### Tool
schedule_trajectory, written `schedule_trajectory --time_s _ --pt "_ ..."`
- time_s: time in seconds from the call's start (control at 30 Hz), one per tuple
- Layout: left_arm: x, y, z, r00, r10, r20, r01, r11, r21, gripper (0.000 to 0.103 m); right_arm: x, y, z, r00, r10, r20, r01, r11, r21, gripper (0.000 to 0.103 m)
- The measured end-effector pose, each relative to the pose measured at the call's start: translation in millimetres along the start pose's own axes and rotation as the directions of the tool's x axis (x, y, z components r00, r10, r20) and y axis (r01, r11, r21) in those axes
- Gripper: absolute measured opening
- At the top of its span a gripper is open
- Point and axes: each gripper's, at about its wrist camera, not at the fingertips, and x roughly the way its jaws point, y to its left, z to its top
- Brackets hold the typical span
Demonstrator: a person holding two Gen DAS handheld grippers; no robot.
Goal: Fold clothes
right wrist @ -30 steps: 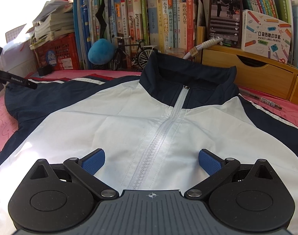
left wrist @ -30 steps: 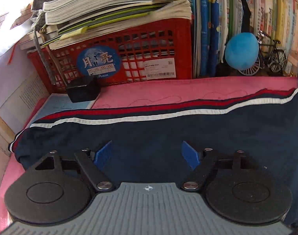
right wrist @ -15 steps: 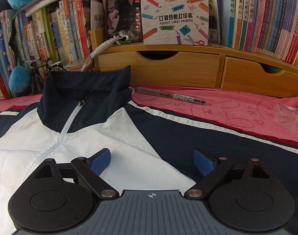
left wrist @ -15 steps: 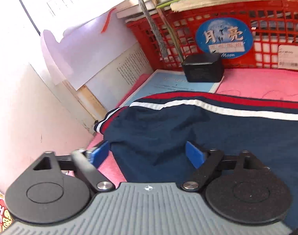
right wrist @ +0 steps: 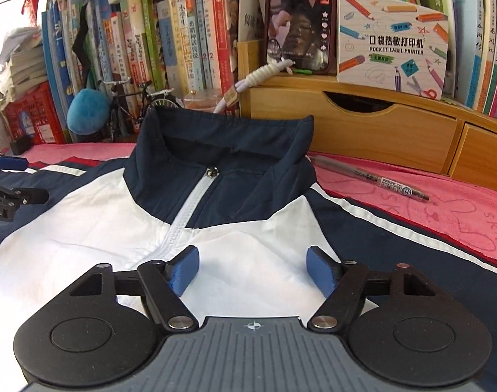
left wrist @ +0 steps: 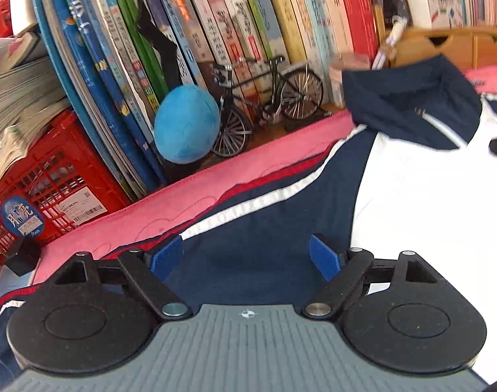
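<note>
Across the left wrist view: left gripper [left wrist: 245,258] hovering over the navy sleeve [left wrist: 248,228] of a navy-and-white zip jacket [left wrist: 412,196], blue fingers [left wrist: 166,256] spread wide and pinching nothing. Sleeve running out flat over the pink towel [left wrist: 189,192], red and white stripes along its upper edge, pointing away from the white chest panel toward the red crate [left wrist: 52,176]. Standing behind: a row of books [left wrist: 215,32], a blue plush ball [left wrist: 186,127] and a model bicycle [left wrist: 268,98].

Across the right wrist view: right gripper [right wrist: 252,271] hanging just above the white chest panel [right wrist: 248,245], fingers [right wrist: 320,271] likewise held apart, gripping no cloth. Jacket lying face up and spread out, zipped, collar [right wrist: 222,143] standing toward the wooden drawer unit [right wrist: 379,124]. Long axis following the zipper [right wrist: 186,215], from collar back toward the camera; sleeves extending to either side, across that axis. Pen [right wrist: 372,176] resting on the towel, just beside the right sleeve [right wrist: 412,238].

Judging the fold: no crease showing yet in either view, so fitting either a garment laid out for folding or one being smoothed. Folding well calling for pinching a single layer at the cuff or sleeve edge, keeping the cloth low and taut, and laying it parallel to the zipper line.
</note>
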Motion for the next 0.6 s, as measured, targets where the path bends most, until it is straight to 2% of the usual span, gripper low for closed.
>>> schedule_trajectory --time_s 0.03,0.1,0.17,0.23,0.3,0.37,0.47,0.53,0.6 --pt "6 5 -3 1.0 0.027 0.0 -0.027 0.999 -0.017 0.101 4 -1 2 1.0 -0.021 0.002 0.021 1.0 -0.009 0.063" --pt "19 16 -8 0.996 0.085 -0.004 -0.085 0.995 -0.055 0.103 7 -7 7 0.999 -0.034 0.007 0.033 0.999 0.015 0.063" --pt "29 38 -13 0.986 0.165 -0.033 -0.168 0.979 -0.12 0.103 7 -15 12 0.999 -0.031 0.014 0.03 0.998 0.059 0.08" --pt "35 55 -17 0.973 0.225 -0.058 -0.232 0.957 -0.173 0.103 6 -23 17 0.999 -0.028 0.02 0.026 0.994 0.103 0.08" --pt "16 41 -18 0.986 0.167 -0.026 -0.169 0.973 -0.159 0.103 5 -32 22 0.999 -0.026 0.027 0.022 0.989 0.146 0.079" --pt "-3 26 -19 0.994 0.108 0.004 -0.106 0.984 -0.143 0.095 0 -37 25 0.999 -0.011 0.042 0.004 0.984 0.175 0.083" --pt "-31 5 -22 0.999 0.017 0.049 -0.012 0.993 -0.116 0.095 -44 -20 6 0.992 0.076 0.101 -0.083 0.994 0.067 0.091" --pt "-50 -10 -23 0.996 -0.044 0.077 0.051 0.994 -0.096 0.096 -65 -5 -7 0.984 0.143 0.105 -0.143 0.99 -0.005 0.093" --pt "-69 -24 -24 0.989 -0.105 0.103 0.113 0.991 -0.073 0.102 -78 12 -20 0.974 0.205 0.091 -0.201 0.978 -0.052 0.095"
